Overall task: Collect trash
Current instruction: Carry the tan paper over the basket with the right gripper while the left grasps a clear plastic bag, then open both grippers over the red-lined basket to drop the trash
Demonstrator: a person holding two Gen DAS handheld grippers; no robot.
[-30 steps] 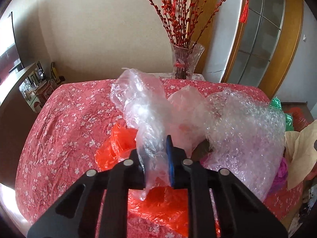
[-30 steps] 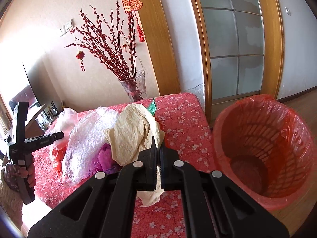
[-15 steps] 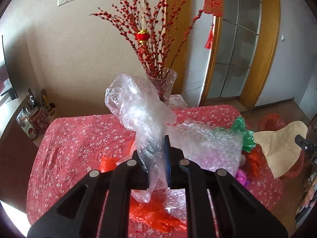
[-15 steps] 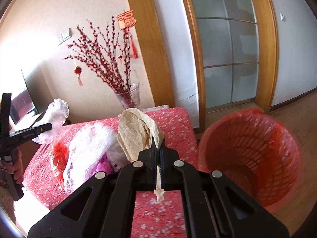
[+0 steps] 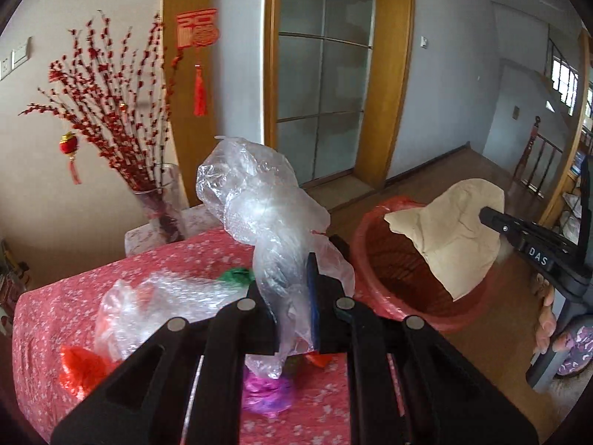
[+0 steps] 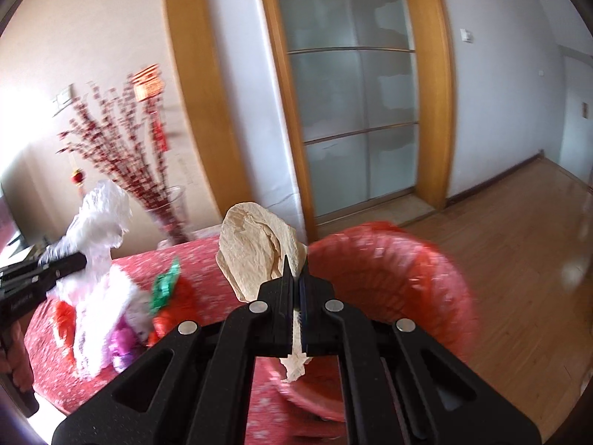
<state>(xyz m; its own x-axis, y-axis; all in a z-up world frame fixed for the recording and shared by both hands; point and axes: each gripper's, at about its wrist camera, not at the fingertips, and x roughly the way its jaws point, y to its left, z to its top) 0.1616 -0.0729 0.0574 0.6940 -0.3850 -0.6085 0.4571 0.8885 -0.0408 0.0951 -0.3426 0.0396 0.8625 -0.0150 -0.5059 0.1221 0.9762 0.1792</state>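
Left gripper, clamped on clear plastic bag, now swung from table toward red bin. Right gripper, pinching beige paper, now above bin rim. Only left view shows bin's inside.

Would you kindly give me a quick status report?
Left gripper shut on clear plastic bag. Right gripper shut on tan paper, over red bin. Nothing blocking.
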